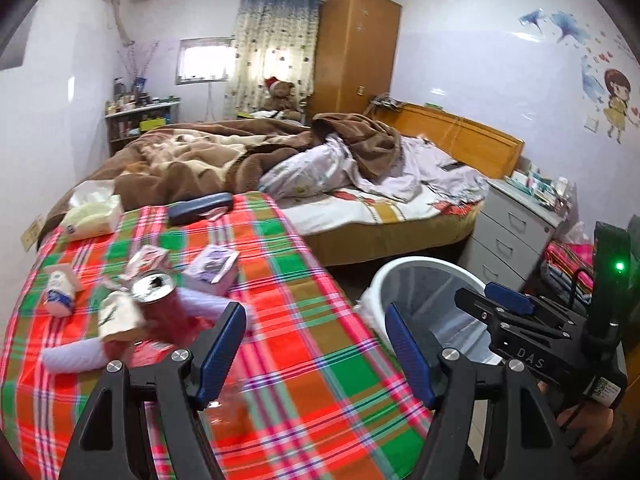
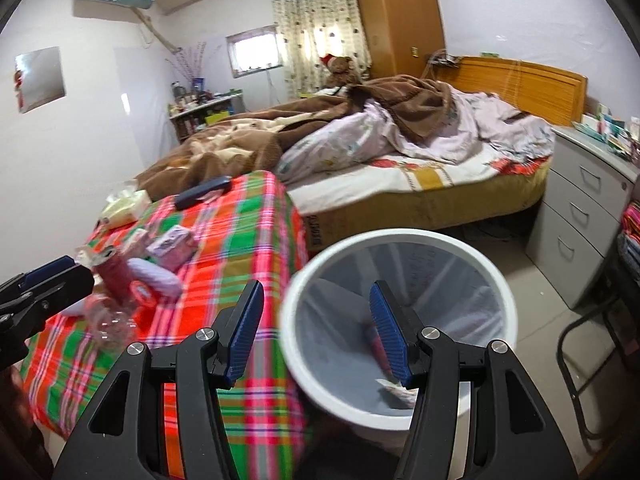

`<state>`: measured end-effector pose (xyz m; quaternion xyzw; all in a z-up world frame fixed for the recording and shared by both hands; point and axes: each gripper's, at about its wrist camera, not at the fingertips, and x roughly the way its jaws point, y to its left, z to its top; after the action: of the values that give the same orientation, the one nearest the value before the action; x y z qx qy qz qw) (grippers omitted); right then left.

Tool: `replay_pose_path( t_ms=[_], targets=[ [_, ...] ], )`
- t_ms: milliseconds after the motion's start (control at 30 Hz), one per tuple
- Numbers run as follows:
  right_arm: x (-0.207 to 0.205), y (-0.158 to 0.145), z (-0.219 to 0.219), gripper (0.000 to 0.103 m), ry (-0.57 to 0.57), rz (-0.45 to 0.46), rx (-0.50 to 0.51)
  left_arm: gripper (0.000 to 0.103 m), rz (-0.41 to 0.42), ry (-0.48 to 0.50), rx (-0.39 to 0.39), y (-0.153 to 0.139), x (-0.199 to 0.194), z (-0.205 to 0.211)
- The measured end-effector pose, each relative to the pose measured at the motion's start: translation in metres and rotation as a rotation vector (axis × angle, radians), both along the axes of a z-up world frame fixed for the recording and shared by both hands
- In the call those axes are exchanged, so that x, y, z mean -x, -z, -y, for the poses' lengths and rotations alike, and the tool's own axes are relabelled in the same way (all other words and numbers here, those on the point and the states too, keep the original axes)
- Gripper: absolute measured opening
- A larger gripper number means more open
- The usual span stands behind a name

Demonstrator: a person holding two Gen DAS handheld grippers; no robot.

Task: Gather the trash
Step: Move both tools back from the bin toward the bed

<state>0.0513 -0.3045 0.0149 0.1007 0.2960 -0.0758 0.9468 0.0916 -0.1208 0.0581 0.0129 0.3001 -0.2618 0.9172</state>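
Beside an unmade bed [image 1: 360,208], both sets of fingers, left gripper [image 1: 316,352] and right gripper [image 2: 316,332], hang released and empty; red can [image 1: 160,300] and wrappers litter the plaid counter [image 1: 300,360] at nine o'clock of the white bin [image 2: 304,280].

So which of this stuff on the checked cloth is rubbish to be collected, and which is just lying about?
Likely for the job:
red can
crumpled paper cup
small carton
clear plastic bottle
white bin

Probably just lying about:
tissue pack
dark case
teddy bear
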Motion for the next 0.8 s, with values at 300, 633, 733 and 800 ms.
replay_pose_path(
  t_ms=[300,633,733,800],
  targets=[
    [-0.015,0.005,-0.054,0.057,-0.171,-0.004,-0.012,0.072,0.012,-0.187,-0.016,0.004,-0.012,-0.091],
    [-0.034,0.017,-0.110,0.057,-0.336,-0.046,-0.022,0.072,-0.039,-0.337,-0.044,0.028,-0.036,-0.176],
    [-0.041,0.019,-0.127,0.057,-0.395,-0.058,-0.008,0.072,-0.067,-0.346,-0.053,0.038,-0.046,-0.193],
    [-0.046,0.020,-0.135,0.057,-0.429,-0.065,-0.008,0.072,-0.087,-0.363,-0.066,0.044,-0.055,-0.205]
  ],
)
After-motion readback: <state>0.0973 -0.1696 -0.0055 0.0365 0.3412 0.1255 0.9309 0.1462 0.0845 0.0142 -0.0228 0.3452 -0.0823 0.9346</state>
